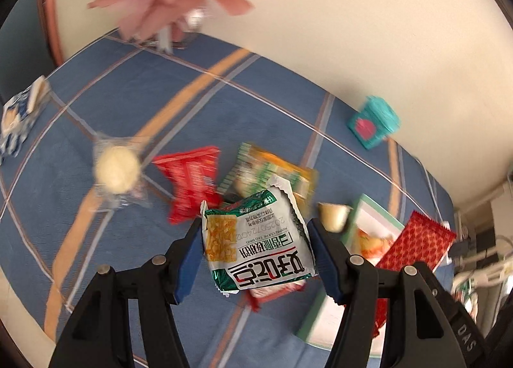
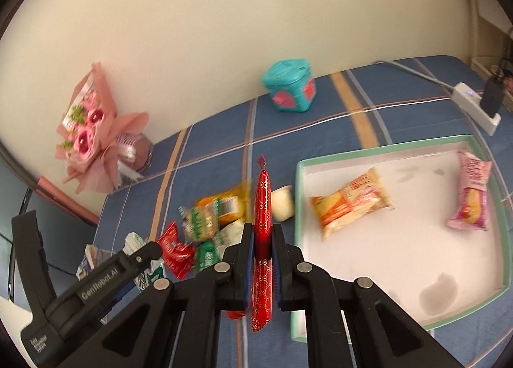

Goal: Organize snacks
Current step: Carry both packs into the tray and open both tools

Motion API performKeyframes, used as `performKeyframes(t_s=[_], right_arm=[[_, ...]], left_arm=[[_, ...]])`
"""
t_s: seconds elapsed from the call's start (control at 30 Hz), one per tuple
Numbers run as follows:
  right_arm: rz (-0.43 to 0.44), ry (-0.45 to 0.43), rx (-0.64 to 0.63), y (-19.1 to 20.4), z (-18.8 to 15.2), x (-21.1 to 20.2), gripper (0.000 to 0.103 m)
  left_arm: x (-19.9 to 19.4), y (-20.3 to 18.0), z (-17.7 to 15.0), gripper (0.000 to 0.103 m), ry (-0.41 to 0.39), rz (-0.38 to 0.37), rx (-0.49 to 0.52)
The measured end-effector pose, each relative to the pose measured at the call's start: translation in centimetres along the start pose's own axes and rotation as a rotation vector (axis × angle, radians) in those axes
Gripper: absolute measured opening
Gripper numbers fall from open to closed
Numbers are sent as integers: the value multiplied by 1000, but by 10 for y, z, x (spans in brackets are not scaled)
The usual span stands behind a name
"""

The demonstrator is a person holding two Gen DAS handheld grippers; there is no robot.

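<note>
The left gripper (image 1: 256,239) pinches a green-and-white snack packet (image 1: 259,243) above the blue checked cloth (image 1: 134,98); the right gripper (image 2: 263,239) squeezes a red patterned packet (image 2: 263,207) edge-on, beside the tray (image 2: 384,146), where two packets lie.

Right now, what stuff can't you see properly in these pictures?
- Left wrist view: the tray is mostly hidden by the left gripper, its green and white packet and the red packet.
- Left wrist view: the blue and white packet is cut off by the picture's edge.
- Right wrist view: the snack pile is blurred, labels unreadable.
- Right wrist view: the right gripper covers the red packet's middle.
</note>
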State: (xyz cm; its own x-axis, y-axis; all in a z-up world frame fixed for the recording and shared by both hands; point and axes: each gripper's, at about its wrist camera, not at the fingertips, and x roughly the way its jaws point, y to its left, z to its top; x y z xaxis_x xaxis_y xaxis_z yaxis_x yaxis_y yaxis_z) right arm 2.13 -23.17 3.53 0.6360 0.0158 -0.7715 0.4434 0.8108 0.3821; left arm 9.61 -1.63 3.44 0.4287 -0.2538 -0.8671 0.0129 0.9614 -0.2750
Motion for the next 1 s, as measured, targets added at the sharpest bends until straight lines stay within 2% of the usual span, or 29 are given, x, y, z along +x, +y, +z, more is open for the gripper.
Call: performKeyframes(t_s=[0.3, 0.57, 0.8, 1.0], right_arm=[[-71, -66, 140, -74, 19, -29, 11], [-136, -107, 246, -131, 27, -53, 11], [-143, -91, 289, -151, 28, -53, 11], [-128, -35, 304, -157, 23, -36, 11]], left_arm=[[5, -79, -28, 65, 16, -11, 203], [15, -123, -53, 65, 50, -18, 338], [30, -148, -75, 65, 96, -12, 413], [52, -153, -87, 65, 143, 28, 442]])
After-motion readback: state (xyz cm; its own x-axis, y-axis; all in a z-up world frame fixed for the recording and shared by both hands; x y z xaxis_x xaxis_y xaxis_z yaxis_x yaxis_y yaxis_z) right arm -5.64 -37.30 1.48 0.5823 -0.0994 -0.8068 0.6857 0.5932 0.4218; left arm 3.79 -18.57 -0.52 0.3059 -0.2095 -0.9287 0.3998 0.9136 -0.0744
